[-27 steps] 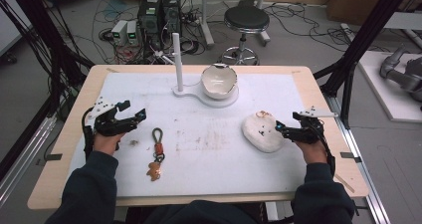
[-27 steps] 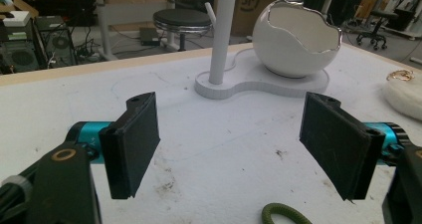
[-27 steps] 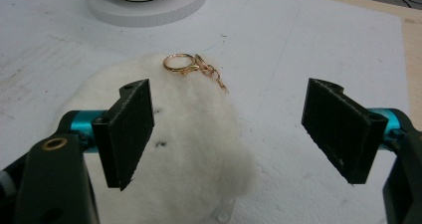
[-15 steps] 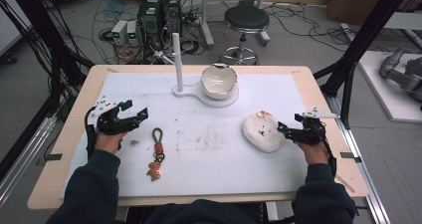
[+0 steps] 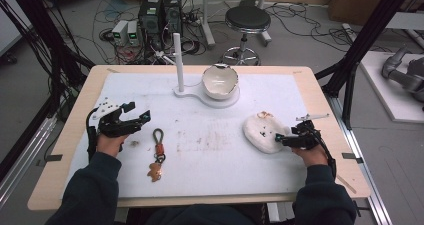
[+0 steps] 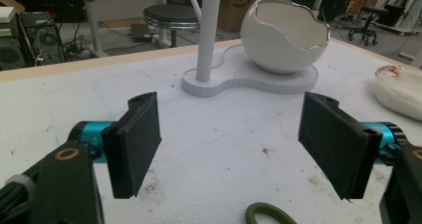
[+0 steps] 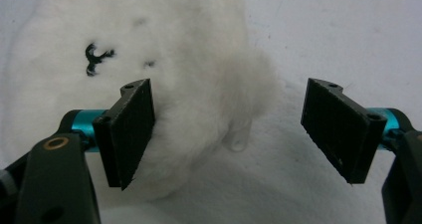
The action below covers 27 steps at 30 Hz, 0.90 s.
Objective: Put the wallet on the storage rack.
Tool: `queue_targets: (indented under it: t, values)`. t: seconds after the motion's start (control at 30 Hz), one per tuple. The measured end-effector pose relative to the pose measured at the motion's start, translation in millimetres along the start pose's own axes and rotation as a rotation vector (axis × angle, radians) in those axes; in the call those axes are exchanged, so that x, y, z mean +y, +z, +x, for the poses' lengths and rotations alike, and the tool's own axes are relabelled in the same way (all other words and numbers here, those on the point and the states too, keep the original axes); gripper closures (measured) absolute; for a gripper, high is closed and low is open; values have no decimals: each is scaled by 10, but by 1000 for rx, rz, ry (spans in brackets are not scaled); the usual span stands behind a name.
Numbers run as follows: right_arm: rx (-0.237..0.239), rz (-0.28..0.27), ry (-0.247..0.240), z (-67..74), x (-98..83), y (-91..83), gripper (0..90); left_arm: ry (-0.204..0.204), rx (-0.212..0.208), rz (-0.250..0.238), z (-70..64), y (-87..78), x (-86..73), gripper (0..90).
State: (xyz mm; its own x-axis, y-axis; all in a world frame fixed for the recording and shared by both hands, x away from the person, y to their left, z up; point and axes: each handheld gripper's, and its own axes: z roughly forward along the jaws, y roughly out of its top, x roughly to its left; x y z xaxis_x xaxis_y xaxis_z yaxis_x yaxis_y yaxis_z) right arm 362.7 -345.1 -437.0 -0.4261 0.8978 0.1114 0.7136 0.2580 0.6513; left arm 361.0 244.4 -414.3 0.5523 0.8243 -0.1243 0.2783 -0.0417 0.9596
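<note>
Right tool (image 5: 278, 138) edged onto white plush toy (image 5: 262, 133), jaws apart, plush between them

Table (image 5: 325, 182): plush (image 5: 262, 132), keyring (image 5: 158, 155), stand (image 5: 207, 92).

At the right of the high view lies a white plush toy (image 5: 262, 133), its cloth fluffy and matt, with black stitched marks. The right tongs (image 5: 281, 139) have black jaws with matt pads that look like rubber, on glossy teal metal stubs. The table (image 5: 320, 102) has a pale wooden rim under a white, matt, scuffed sheet. At upper centre the white bowl (image 5: 219, 80) looks glossy and ceramic. The keychain (image 5: 158, 154) at lower left has a green cord loop.
</note>
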Motion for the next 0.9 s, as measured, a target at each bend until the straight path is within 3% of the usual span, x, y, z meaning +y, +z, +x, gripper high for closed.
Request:
queue_targets:
  t: [0.03, 0.07, 0.1, 0.13, 0.17, 0.23, 0.27, 0.3, 0.4, 0.47, 0.5, 0.57, 0.77, 0.8, 0.9]
  values:
    - [26, 26, 31, -14, -10, 20, 233, -4, 1, 2, 2, 4, -3, 247]
    - [26, 26, 31, -14, -10, 20, 233, -4, 1, 2, 2, 4, -3, 249]
    - [49, 29, 30, -33, -6, 16, 316, -3, -1, 3, 2, 6, -4, 250]
    - [49, 29, 30, -33, -6, 16, 316, -3, -1, 3, 2, 6, -4, 250]
    - [135, 34, 9, -24, 8, 0, 550, -6, 0, 5, -1, 10, -6, 251]
    - [128, 36, -11, 17, 22, -12, 658, -3, -1, 13, -7, 20, -9, 253]
    - [128, 36, -11, 17, 22, -12, 658, -3, -4, 14, -12, 27, -11, 253]
    - [121, 16, -59, 37, 40, -42, 729, 0, -10, 19, -27, 38, -11, 256]
    - [120, -10, -84, 68, 55, -59, 757, -2, -27, 21, -46, 49, -9, 271]
    - [121, -56, -124, 101, 77, -83, 795, -3, -46, 27, -69, 68, -7, 288]
    - [130, -123, -174, 167, 114, -129, 798, -3, -60, 35, -101, 91, -4, 288]
    - [144, -164, -217, 237, 144, -150, 799, -7, -84, 38, -136, 118, -1, 288]
    - [225, -244, -279, 428, 219, -151, 799, -5, -156, 46, -261, 190, 21, 288]
    - [262, -271, -293, 503, 246, -143, 799, 4, -185, 51, -325, 226, 29, 287]
    - [284, -293, -308, 580, 278, -144, 799, 9, -219, 60, -395, 270, 30, 285]
